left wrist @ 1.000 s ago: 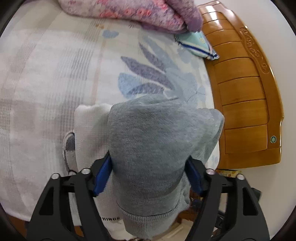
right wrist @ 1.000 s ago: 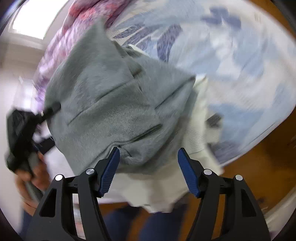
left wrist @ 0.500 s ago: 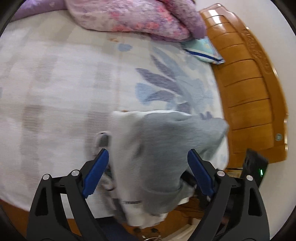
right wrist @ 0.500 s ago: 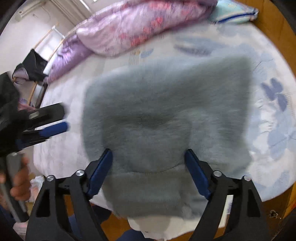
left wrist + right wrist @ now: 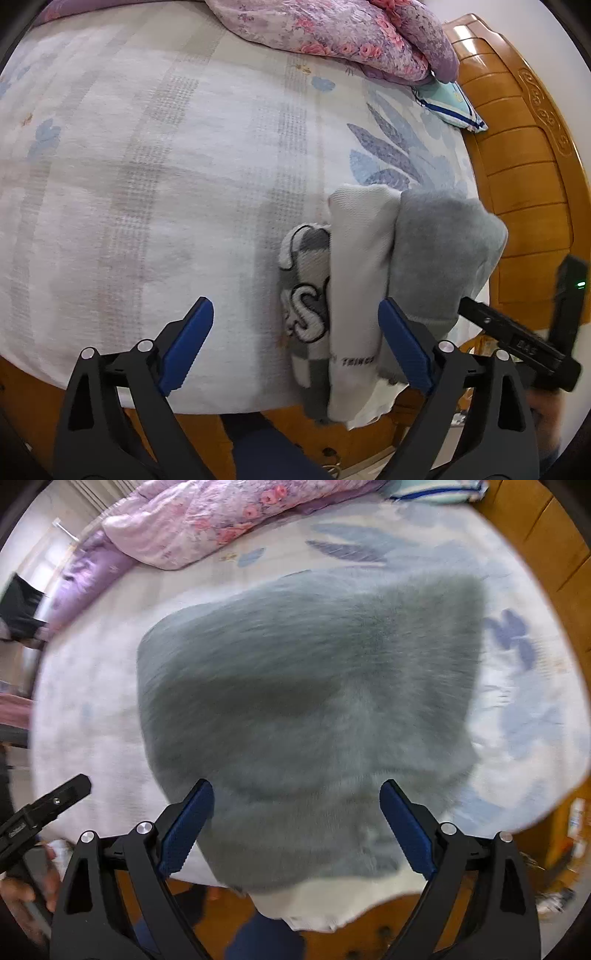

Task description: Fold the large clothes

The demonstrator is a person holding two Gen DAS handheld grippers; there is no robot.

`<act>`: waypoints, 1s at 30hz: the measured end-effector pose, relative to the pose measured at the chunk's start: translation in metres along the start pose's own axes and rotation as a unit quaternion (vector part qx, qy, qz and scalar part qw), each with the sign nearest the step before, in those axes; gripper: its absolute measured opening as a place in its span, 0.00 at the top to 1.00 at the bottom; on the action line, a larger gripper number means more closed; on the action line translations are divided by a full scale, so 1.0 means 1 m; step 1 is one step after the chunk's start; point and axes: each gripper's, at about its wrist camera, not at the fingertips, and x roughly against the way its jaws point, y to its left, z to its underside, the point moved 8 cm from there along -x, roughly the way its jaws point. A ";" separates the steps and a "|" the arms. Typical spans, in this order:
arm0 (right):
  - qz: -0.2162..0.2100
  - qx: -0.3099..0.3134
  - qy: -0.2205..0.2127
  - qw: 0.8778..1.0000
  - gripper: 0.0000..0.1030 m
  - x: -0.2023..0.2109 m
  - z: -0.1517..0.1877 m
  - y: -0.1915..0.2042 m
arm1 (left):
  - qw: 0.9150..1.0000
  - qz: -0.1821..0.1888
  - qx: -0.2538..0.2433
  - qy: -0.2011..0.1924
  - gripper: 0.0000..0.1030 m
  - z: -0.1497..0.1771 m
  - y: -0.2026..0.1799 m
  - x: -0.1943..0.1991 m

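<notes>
A folded grey sweatshirt lies at the near right corner of the bed, on top of a folded white garment and a grey-and-white checked one with letters. The grey sweatshirt fills the right wrist view, blurred. My left gripper is open and empty, above the bed just left of the stack. My right gripper is open, its jaws wide on either side of the sweatshirt's near edge, holding nothing. The right gripper also shows in the left wrist view.
A white patterned sheet covers the bed. A pink floral quilt and a small teal pillow lie at the far side. A wooden headboard stands on the right. The bed's wooden front edge is just below.
My left gripper let go of the grey sweatshirt, opened wide and pulled back to the left. The sweatshirt now lies on the stack. The right gripper opened wider and swung over it.
</notes>
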 end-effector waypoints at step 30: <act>0.134 0.035 -0.117 0.983 0.14 0.147 0.104 0.280 | 0.984 0.000 -0.154 -0.087 0.05 0.034 0.125 0.237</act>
